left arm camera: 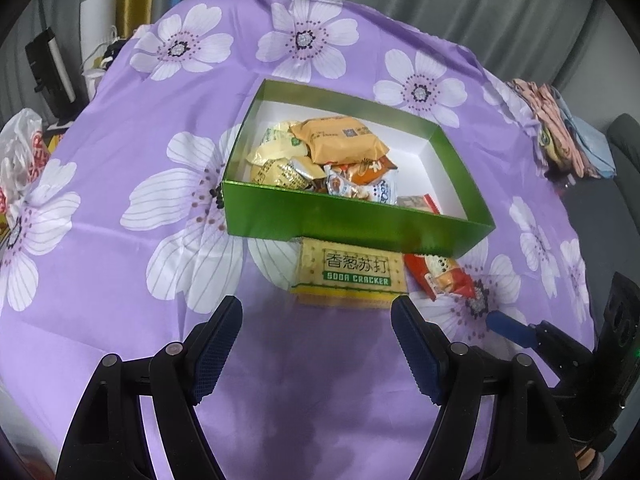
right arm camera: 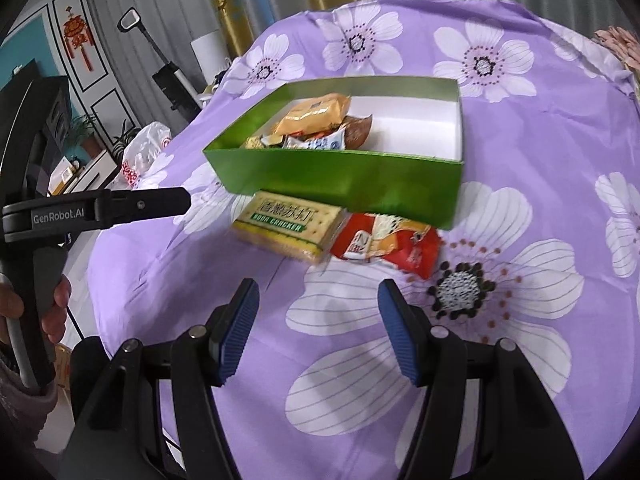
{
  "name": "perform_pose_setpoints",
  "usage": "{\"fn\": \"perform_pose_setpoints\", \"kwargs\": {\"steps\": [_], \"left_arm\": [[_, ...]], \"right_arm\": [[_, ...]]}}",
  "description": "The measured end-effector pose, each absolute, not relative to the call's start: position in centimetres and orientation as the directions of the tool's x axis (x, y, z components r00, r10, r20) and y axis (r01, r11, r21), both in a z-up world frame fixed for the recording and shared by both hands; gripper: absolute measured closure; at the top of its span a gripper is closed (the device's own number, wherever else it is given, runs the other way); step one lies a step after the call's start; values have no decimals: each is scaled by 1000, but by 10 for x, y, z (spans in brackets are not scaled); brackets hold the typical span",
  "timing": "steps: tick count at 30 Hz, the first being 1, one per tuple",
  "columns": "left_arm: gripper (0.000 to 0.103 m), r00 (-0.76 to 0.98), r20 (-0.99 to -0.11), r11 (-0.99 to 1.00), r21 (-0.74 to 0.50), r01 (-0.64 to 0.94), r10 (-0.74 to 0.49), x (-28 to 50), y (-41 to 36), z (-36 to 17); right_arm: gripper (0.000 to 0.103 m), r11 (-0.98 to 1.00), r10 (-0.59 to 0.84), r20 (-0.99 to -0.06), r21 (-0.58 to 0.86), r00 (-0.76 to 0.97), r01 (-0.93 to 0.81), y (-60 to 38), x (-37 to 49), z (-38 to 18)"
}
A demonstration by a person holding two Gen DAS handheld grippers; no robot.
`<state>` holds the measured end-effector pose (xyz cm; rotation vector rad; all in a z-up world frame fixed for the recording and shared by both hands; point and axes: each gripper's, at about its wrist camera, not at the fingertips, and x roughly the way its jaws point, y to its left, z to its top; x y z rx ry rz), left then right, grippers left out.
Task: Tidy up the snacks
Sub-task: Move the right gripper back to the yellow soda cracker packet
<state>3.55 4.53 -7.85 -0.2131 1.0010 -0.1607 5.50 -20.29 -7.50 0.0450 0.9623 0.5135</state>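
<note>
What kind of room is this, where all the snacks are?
Probably a living room in someone's home. A table wears a purple flowered tablecloth, gold and grey curtains hang behind it, and a red Chinese knot ornament decorates the wall near potted plants.

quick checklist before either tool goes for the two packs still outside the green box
1. Left tool open and empty: ok.
2. Right tool open and empty: ok.
3. Soda cracker pack reachable on the cloth: ok, though its far edge lies against or under the green box front wall; cannot tell which.
4. Red snack pack clear of the cracker pack: not ok, they lie edge to edge, apparently touching.
5. Free room in the box: ok, bare white floor on its right side.
6. Tools clear of each other: ok for now, both aim at the same spot.
</note>
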Motion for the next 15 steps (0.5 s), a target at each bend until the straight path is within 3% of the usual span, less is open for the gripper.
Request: {"fn": "perform_pose_setpoints", "kwargs": {"steps": [15], "left_arm": [[26, 463, -831, 946, -317, 61, -309, 48, 50, -115]], "right_arm": [[43, 879, 423, -802, 250, 422, -406, -185, 68, -103]]}}
